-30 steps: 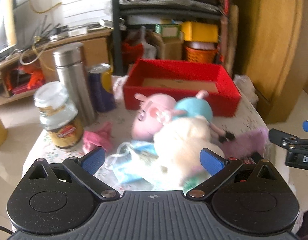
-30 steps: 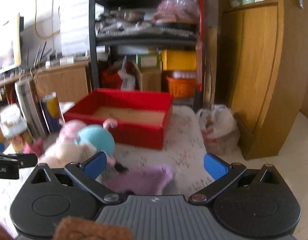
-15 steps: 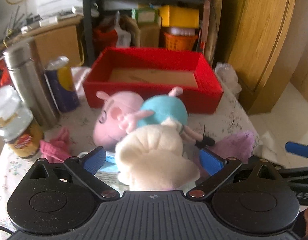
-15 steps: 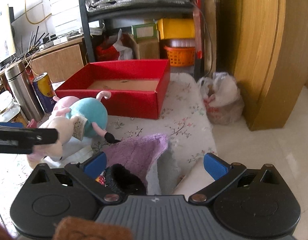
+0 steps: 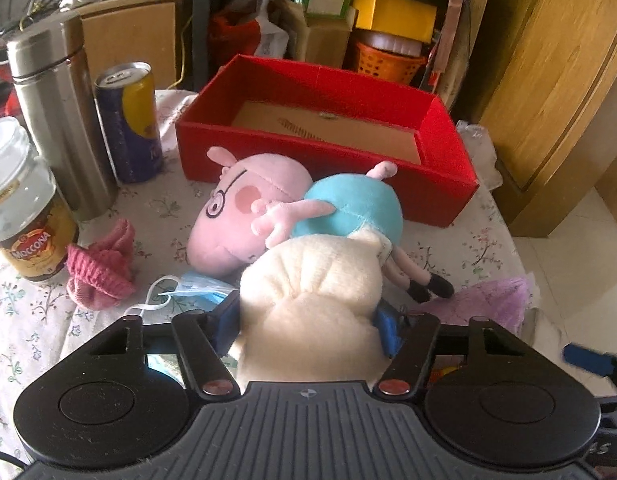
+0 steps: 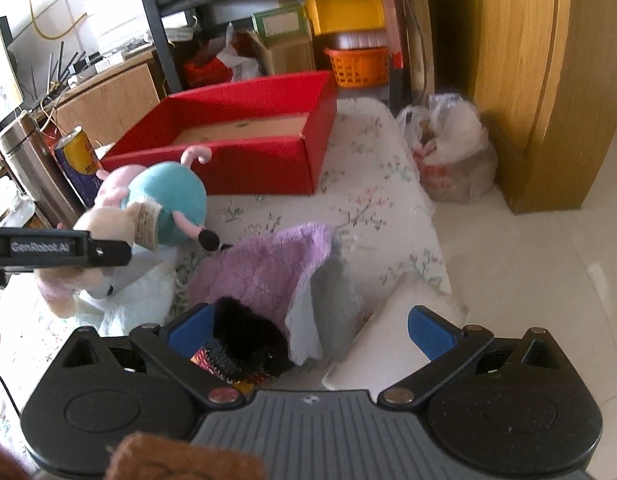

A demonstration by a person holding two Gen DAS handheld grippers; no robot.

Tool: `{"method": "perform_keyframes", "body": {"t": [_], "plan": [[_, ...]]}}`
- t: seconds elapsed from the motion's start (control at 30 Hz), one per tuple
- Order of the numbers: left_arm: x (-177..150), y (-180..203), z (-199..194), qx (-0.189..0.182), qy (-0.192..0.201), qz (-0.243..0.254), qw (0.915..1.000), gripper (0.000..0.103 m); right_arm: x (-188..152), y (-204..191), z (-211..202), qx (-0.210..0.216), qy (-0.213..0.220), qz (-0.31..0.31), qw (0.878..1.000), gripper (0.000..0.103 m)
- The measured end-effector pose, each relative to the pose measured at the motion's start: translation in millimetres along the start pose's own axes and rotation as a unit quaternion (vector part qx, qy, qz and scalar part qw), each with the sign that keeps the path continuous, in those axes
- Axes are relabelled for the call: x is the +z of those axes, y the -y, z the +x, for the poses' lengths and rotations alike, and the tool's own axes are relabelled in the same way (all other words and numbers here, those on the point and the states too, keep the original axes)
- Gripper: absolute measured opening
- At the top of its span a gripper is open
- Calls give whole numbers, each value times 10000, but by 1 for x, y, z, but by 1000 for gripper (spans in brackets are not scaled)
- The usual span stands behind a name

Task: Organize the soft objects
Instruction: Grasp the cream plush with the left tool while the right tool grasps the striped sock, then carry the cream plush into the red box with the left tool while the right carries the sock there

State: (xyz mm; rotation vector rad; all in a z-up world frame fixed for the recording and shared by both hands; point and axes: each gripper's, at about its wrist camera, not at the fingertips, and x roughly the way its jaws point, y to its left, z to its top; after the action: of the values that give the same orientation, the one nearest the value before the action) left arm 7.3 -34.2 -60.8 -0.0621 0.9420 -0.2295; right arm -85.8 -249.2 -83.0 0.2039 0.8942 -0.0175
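Observation:
My left gripper [image 5: 308, 326] is shut on the cream plush toy [image 5: 312, 300], its blue pads pressing both sides. Behind it lies the pink and teal pig plush [image 5: 300, 208], in front of the empty red box [image 5: 324, 168]. A pink knitted item [image 5: 98, 268] and a blue face mask [image 5: 196, 290] lie at the left. In the right wrist view my right gripper [image 6: 310, 328] is open over a purple towel [image 6: 268, 268] and a black furry item [image 6: 244, 336]; the left gripper [image 6: 60, 248] holds the cream plush [image 6: 104, 224] at the left.
A steel flask [image 5: 60, 120], a drink can [image 5: 130, 124] and a coffee jar [image 5: 24, 208] stand at the table's left. A shelf rack [image 5: 348, 20] and a wooden cabinet [image 5: 548, 80] are behind. A plastic bag [image 6: 452, 152] sits on the floor at the right, past the table edge.
My left gripper has moved forward and shut on the cream plush. My right gripper has lowered toward the purple towel and the black item, still open.

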Motion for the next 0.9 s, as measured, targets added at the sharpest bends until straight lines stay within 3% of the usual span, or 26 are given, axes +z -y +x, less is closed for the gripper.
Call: {"method": "perform_keyframes", "body": {"t": [0.23,0.3,0.37,0.47,0.73,0.9], "plan": [[1,-6,-21,-308,170,-65,9994,62,-6,-7,10,308,-348,135,9988,79],[1,-6,-23,-331,194,-84,9992,62,-6,-11,15,659,-401,197,9968,69],[0,-6,-21,-402,117,-108,9991,63,-7,-11,26,983,-675,390,9921,38],[-3,-6,-18,-452,14,-97,9989,63,-12,-3,40,1343,-1117,889,9806,17],[-8,-9,-18,-573,-51,-184,9982,63,-14,-1,33,1822,-1153,1151,9697,0],[-7,-14,-27,-639,57,-310,9975,63,-11,-7,19,2097,-995,1099,9665,0]]}}
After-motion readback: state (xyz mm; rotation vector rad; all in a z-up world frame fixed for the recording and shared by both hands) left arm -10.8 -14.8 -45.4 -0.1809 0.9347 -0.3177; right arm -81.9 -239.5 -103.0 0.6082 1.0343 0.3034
